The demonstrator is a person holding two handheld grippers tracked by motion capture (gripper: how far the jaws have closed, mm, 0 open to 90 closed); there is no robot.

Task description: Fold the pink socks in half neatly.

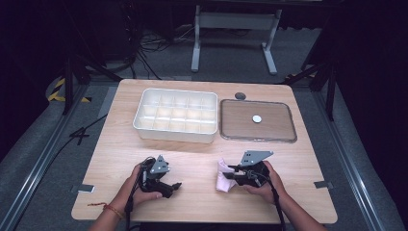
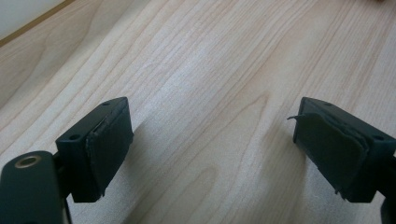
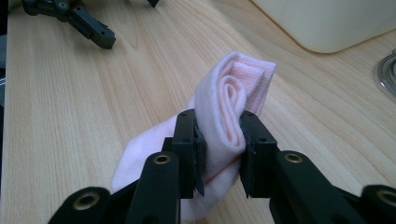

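A rolled pale pink cloth (image 3: 229, 107) lies near the table's front, and my right gripper (image 3: 219, 149) is shut on it, its pads pressing the roll from both sides. From the high view the pink cloth (image 1: 223, 175) shows just left of the right gripper (image 1: 231, 175). My left gripper (image 1: 175, 185) rests low at the front left, pointing right. In the left gripper view its jaws stand wide apart (image 2: 210, 149) over bare wood, nothing between them.
A white compartment box (image 1: 176, 115) sits at the back centre, with a clear lid (image 1: 257, 120) lying flat to its right. A small grey disc (image 1: 240, 96) lies behind the lid. The wooden table (image 1: 202, 159) has bare room between the box and my hands.
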